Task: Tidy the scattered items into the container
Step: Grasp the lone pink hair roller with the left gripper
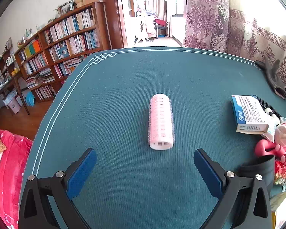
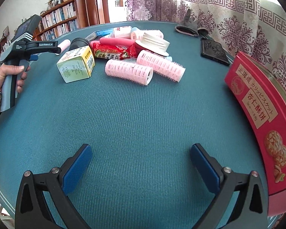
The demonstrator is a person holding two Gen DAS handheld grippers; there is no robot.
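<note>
Both sets of jaws are spread as wide as they go w/ nothing gripped or touched: left gripper (image 1: pixel 145 164) is hung over the green surface (image 1: pixel 114 87) just short of a lone pink hair roller (image 1: pixel 161 121), right gripper (image 2: pixel 141 160) over a bare patch. That roller is laid flat, long axis running straight away from the jaws, white end cap facing them. In the right wrist view two more rollers (image 2: pixel 129 71) are seen lying diagonally in front of the pile of boxes & packets, w/ the red biscuit tin (image 2: pixel 261 114) at the right edge.
</note>
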